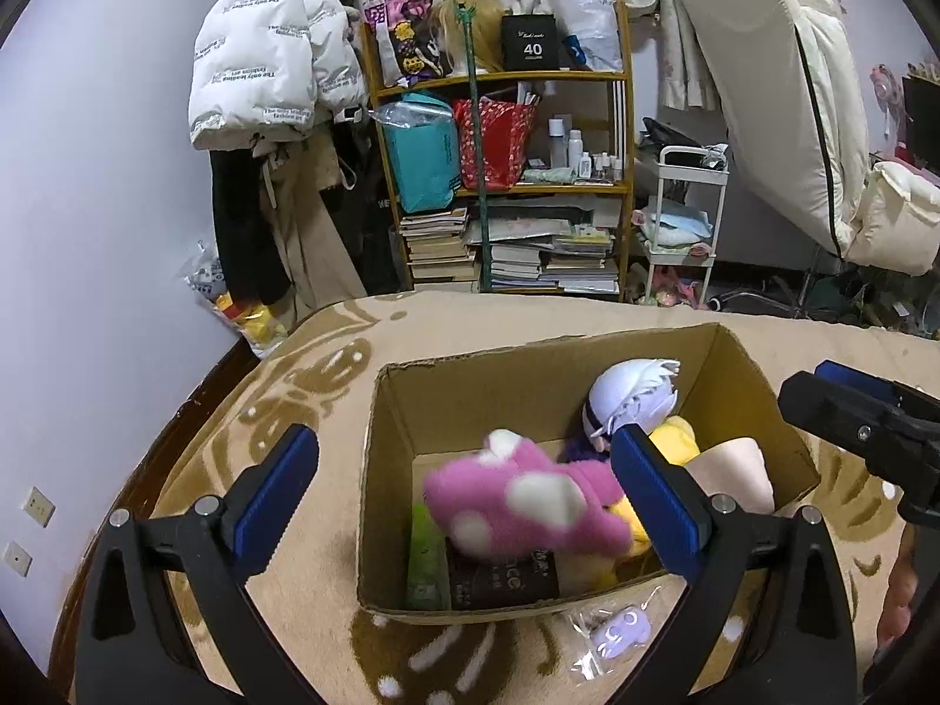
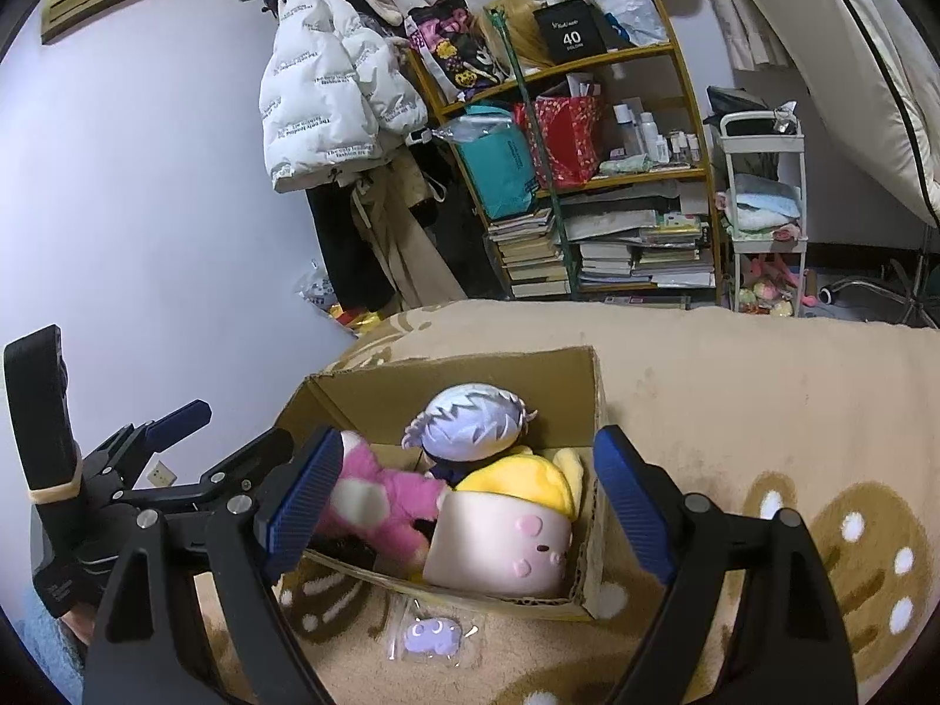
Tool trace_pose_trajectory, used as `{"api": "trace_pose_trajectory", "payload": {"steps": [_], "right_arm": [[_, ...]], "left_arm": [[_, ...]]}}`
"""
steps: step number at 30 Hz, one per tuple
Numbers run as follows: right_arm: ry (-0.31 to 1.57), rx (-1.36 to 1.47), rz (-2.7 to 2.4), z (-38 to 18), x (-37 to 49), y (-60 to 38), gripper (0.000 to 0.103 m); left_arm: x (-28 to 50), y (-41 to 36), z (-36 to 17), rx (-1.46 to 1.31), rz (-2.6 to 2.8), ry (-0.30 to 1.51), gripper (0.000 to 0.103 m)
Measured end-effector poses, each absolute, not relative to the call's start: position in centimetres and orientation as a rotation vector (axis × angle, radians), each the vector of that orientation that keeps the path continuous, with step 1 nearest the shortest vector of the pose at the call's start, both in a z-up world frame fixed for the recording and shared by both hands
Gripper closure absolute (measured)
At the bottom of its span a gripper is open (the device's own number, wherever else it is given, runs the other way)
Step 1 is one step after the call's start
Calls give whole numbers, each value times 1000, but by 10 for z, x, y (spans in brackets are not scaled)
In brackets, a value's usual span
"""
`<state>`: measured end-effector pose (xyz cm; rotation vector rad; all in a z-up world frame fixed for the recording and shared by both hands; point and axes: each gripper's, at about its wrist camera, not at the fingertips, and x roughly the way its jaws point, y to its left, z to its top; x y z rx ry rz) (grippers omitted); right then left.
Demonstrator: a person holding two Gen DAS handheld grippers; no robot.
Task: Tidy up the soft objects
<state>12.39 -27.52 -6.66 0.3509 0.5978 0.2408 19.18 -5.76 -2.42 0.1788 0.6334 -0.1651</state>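
Observation:
A cardboard box (image 1: 529, 355) (image 2: 470, 373) stands open on the patterned blanket. Inside it are a pale-haired doll (image 1: 634, 393) (image 2: 470, 423), a yellow plush (image 1: 684, 440) (image 2: 523, 479) and a cream square plush with pink cheeks (image 1: 734, 470) (image 2: 505, 552). A pink and white plush (image 1: 517, 499) (image 2: 382, 499) looks blurred over the box's left half, on top of a dark book (image 1: 505, 581). My left gripper (image 1: 461, 440) (image 2: 235, 429) stands wide open above it, no pad pressing on it. My right gripper (image 2: 470, 440) (image 1: 846, 411) is wide open over the box's right half, with nothing in it.
A small purple toy in a clear packet (image 1: 617, 634) (image 2: 432, 634) lies on the beige blanket (image 2: 734, 399) in front of the box. Behind stand a crowded shelf (image 1: 499, 188), a white cart (image 1: 687, 217), a hanging white coat (image 1: 264, 59) and a leaning mattress (image 1: 781, 106).

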Motion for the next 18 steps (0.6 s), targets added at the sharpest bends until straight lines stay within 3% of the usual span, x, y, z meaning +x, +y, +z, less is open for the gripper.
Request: {"api": "trace_pose_trajectory", "payload": {"steps": [13,18], "right_arm": [[662,332,223,-72,103,-269,12],[682,300,216,-70,89,-259,4]], "left_arm": [[147,-16,0,169,-67,653,4],[118,-3,17,145,-52,627,4]]}}
